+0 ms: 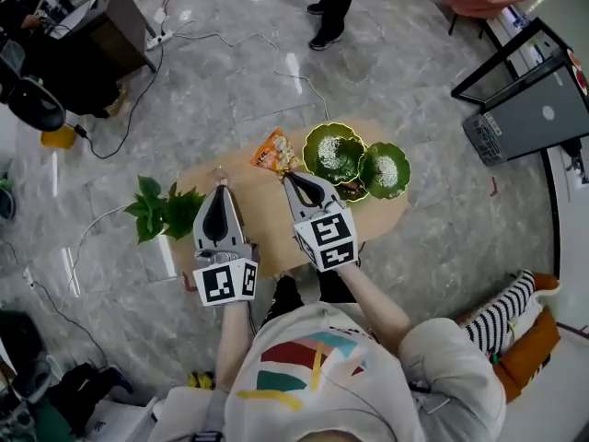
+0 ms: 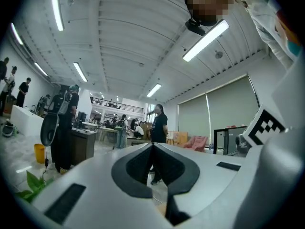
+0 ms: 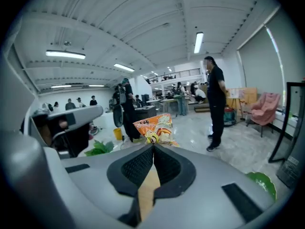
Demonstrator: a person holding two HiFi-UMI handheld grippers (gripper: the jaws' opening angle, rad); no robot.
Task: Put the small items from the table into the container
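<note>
1. Right gripper point(image 1: 287, 179): the jaws are pressed together with nothing between them. The tips sit just short of the snack packet point(image 1: 273, 152), which is the small item to be moved. The likely step in hand is the approach to this packet.
2. Spread the jaws fully before advancing. Shut jaws would probably push the light packet off the far edge of the table point(image 1: 258, 224).
3. Take the packet by its near crimped edge, not by the puffed middle, which is likely to slip or crush. Whether it lies flat or leans cannot be told.
4. Carry it to the green dish point(image 1: 333, 152), which stands just beside the packet on its right. A second green dish point(image 1: 385, 169) touches the first on the far right. Both appear to hold something pale already, so release low.
5. Left gripper point(image 1: 221, 190): the jaws are together and empty. It is over the left part of the table, near the plant point(image 1: 161, 212).
6. Pose: both forearms reach forward from the body, side by side. The right gripper tilts somewhat down toward the packet, while the left gripper points roughly level across the room.
</note>
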